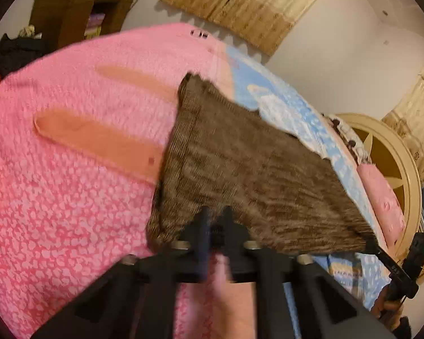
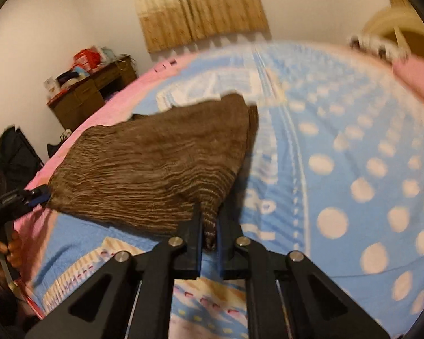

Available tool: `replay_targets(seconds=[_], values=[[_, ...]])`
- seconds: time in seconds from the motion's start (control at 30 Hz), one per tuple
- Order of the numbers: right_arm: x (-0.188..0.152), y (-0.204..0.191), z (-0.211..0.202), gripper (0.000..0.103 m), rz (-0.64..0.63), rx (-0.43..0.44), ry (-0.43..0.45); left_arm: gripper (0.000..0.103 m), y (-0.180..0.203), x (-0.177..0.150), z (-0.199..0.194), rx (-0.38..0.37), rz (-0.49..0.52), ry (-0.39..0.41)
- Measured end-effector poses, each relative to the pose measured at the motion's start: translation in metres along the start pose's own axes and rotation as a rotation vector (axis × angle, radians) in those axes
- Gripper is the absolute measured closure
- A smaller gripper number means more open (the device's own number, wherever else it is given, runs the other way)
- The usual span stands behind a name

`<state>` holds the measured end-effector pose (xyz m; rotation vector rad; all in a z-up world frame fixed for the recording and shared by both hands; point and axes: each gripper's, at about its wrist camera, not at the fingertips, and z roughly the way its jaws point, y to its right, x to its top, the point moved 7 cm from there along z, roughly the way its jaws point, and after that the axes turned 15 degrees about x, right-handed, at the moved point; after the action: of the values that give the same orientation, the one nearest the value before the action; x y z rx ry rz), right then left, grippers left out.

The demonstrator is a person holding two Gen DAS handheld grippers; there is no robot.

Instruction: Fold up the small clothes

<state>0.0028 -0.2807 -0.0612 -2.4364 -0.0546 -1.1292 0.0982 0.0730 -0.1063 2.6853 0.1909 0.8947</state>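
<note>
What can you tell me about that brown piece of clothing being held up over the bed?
The brown garment looks like a ribbed, streaky knit, soft and limp. It is stretched between two tools: the left gripper pinches one near corner and the right gripper pinches the other, with cloth bunched between its fingers. The near edge is lifted; whether the far end rests on the bed is unclear.
</note>
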Motion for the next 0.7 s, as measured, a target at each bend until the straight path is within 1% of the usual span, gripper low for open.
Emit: replay_targets(seconds=[0.07, 0.1, 0.17, 0.2, 0.23, 0.3, 0.37, 0.4, 0.43, 0.47, 0.5, 0.57, 0.63, 0.7], values=[[-0.005, -0.002, -0.005, 0.093, 0.000, 0.023, -0.017, 0.100, -0.006, -0.003, 0.002, 0.001, -0.004, -0.014], [-0.010, 0.002, -0.005, 0.093, 0.012, 0.018, -0.039, 0.100, -0.009, -0.004, 0.000, 0.004, -0.002, -0.011], [-0.032, 0.018, 0.001, 0.093, 0.043, -0.020, -0.101, 0.100, -0.020, -0.004, -0.005, 0.028, -0.003, 0.001], [-0.041, 0.025, 0.003, 0.093, 0.061, -0.020, -0.119, 0.100, -0.024, -0.004, -0.007, 0.035, -0.005, 0.002], [-0.045, 0.030, -0.003, 0.093, 0.082, 0.019, -0.074, 0.100, -0.027, -0.003, -0.009, 0.040, -0.006, 0.000], [-0.044, 0.033, -0.006, 0.093, 0.115, 0.030, -0.077, 0.100, -0.033, -0.002, -0.015, 0.062, 0.001, -0.002], [-0.040, 0.033, -0.010, 0.085, 0.102, 0.011, -0.088, 0.100, -0.030, 0.005, -0.022, 0.103, 0.032, 0.007], [-0.034, 0.032, -0.013, 0.083, 0.097, 0.006, -0.080, 0.100, -0.029, 0.009, -0.026, 0.131, 0.053, 0.029], [-0.028, 0.031, -0.016, 0.079, 0.091, 0.007, -0.064, 0.100, -0.025, 0.016, -0.031, 0.161, 0.071, 0.060], [-0.015, 0.028, -0.022, 0.072, 0.073, 0.002, -0.024, 0.100, -0.019, 0.024, -0.035, 0.176, 0.081, 0.090], [0.000, 0.024, -0.026, 0.069, 0.049, -0.011, 0.029, 0.100, -0.013, 0.031, -0.035, 0.168, 0.081, 0.108], [0.025, 0.017, -0.023, 0.069, 0.005, -0.017, 0.081, 0.100, -0.001, 0.042, -0.028, 0.143, 0.069, 0.108], [0.053, 0.008, -0.001, 0.069, -0.027, -0.022, 0.080, 0.099, 0.015, 0.053, -0.014, 0.118, 0.057, 0.084], [0.073, 0.001, 0.024, 0.069, -0.051, -0.013, 0.074, 0.099, 0.033, 0.061, -0.002, 0.090, 0.066, 0.092]])
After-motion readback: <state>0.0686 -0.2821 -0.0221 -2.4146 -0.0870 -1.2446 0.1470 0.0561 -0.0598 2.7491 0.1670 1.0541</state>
